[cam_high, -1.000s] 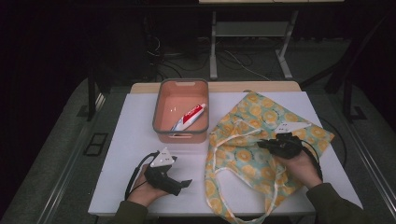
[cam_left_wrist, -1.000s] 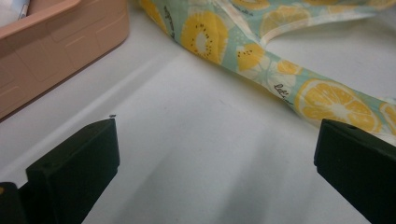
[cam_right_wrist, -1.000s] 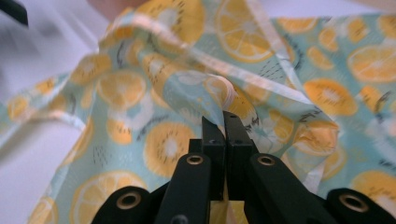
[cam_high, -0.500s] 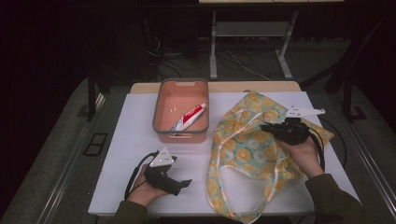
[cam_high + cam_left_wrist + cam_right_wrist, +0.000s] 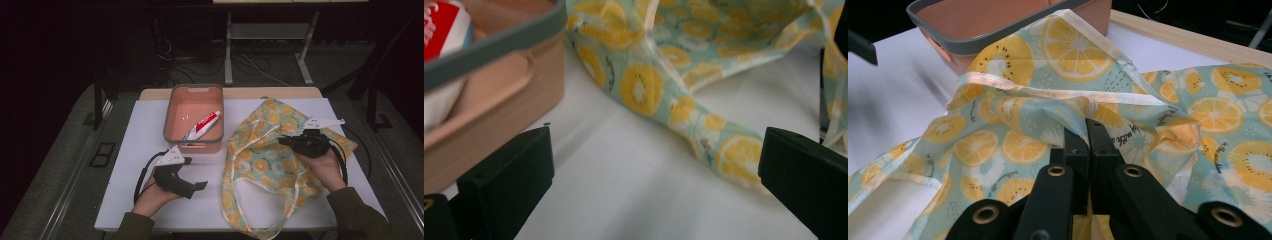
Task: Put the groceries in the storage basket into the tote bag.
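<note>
Right tool (image 5: 1087,131) seen at bottom centre, jaws pinched together on a fold of the fruit-print bag (image 5: 1013,135). Pink bin (image 5: 993,22) seen at upper left, bag edge lapped against it. White tabletop (image 5: 893,90) at left.

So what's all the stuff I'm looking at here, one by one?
Table: one, white top, centre of the room.
Tub: one, salmon pink with a grey rim, far middle of the table.
Toothpaste tube: one, white and red, lying in the tub.
Cloth bag: one, pale green with yellow fruit slices, right of the tub, cream straps trailing toward the near edge.
Left tool: one, black, open, resting on the table near the tub.
Right tool: one, black, shut on the cloth bag.
</note>
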The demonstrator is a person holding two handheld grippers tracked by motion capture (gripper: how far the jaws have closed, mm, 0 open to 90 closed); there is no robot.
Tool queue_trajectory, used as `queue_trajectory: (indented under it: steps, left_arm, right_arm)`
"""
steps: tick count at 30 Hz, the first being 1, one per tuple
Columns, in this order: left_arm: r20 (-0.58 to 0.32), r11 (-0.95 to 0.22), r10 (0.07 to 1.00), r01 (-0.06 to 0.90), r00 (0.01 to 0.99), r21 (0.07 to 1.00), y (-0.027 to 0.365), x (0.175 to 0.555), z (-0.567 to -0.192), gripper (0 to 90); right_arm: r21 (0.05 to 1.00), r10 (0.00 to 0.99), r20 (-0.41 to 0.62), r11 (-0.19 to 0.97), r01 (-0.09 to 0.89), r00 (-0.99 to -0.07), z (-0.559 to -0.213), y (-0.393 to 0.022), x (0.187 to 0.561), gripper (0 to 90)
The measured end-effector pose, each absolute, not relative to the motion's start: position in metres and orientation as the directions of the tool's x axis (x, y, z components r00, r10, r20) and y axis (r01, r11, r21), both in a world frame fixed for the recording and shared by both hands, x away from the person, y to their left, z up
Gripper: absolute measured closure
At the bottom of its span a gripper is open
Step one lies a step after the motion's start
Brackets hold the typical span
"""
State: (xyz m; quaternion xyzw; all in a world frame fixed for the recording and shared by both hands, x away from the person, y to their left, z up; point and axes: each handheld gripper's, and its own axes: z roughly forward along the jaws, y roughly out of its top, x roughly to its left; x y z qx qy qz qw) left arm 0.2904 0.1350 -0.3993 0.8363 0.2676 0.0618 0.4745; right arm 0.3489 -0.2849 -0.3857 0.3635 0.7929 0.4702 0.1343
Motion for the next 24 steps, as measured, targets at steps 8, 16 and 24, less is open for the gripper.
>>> queue_trajectory:
  steps: [8,16,24]
  left_arm:
    - [-0.116,-0.404,0.516,0.361,0.849,0.840,0.125,0.324,-0.364,3.2]
    - [-0.088,-0.390,0.596,0.384,0.798,0.837,0.117,0.382,-0.345,18.5]
    - [-0.068,-0.415,0.643,0.422,0.763,0.806,0.108,0.437,-0.351,28.2]
  right_arm:
    - [0.841,0.695,0.127,0.303,0.448,-0.707,-0.387,-0.285,0.348,88.8]
    - [0.843,0.694,0.127,0.301,0.446,-0.709,-0.386,-0.286,0.347,88.8]
    - [0.842,0.691,0.132,0.300,0.448,-0.711,-0.387,-0.287,0.346,88.8]
